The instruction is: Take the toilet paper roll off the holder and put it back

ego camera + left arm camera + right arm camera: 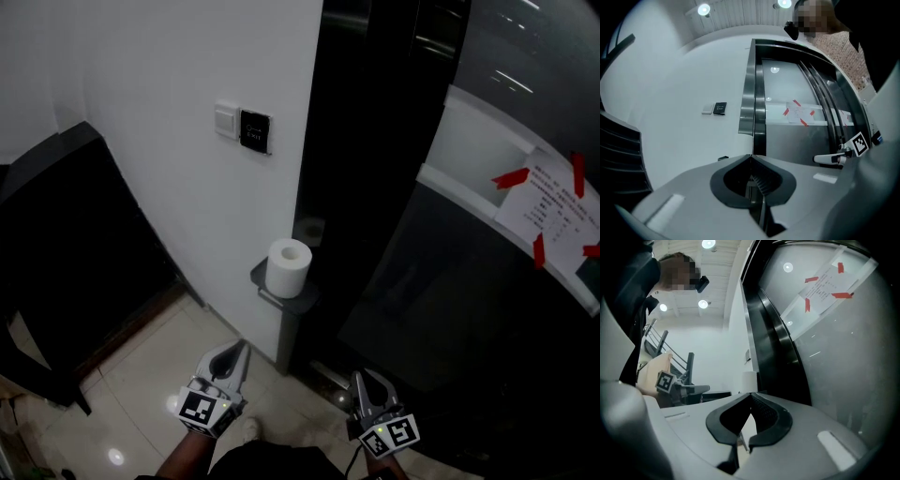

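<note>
From my feed I see soft white paper on the toilet paper roll [288,267], a dark matt holder [302,302] that looks like metal, glossy floor tiles [141,375], and a shiny black panel [375,141].

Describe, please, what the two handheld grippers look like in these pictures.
Both the left gripper and the right gripper have pale grey, tapering jaws with black, ribbed inner pads. Each carries a cube with black-and-white square markers; the right one's shows a small green light. The person's clothing is dark.
</note>
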The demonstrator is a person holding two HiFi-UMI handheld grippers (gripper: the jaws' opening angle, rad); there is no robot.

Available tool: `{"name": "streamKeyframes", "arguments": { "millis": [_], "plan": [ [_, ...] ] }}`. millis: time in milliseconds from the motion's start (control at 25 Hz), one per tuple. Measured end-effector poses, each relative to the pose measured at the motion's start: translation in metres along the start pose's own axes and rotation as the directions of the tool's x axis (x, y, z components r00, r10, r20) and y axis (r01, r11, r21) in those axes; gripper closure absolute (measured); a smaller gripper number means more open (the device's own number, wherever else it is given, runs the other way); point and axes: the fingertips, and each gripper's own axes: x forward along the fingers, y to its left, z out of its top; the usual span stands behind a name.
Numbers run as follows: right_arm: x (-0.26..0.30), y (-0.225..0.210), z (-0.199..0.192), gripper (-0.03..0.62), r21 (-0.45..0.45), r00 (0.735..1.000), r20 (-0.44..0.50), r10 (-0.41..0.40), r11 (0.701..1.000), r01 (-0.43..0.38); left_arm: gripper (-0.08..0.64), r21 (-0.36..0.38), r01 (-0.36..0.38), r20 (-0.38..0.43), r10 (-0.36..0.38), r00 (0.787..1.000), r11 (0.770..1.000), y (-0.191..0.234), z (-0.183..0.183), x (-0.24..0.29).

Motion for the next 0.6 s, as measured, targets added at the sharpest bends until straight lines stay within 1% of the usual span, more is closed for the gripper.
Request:
{"name": "streamKeyframes", "arguments": {
  "millis": [120,280,440,600],
  "plan": [
    [0.016,-0.005,0.003,0.578,-0.005,1.0,0.01,-0.023,1.0,0.023,0.558,0.008,0.026,0.009,-0.026,1.0,1.0,0.012,0.003,0.018],
    [0.033,-0.008,0.006,0.578,-0.015,0.999,0.024,-0.043,0.999,0.043,0.557,0.006,0.055,0.0,-0.055,0.999,0.998,0.025,0.004,0.04],
    [0.04,-0.014,0.008,0.578,-0.021,0.997,0.036,-0.071,0.997,0.071,0.557,0.009,0.101,-0.024,-0.1,0.995,0.995,0.029,0.002,0.067],
    [0.044,-0.021,0.007,0.578,-0.018,0.995,0.032,-0.095,0.995,0.096,0.555,0.031,0.119,-0.014,-0.119,0.993,0.992,0.03,0.004,0.091]
  ]
}}
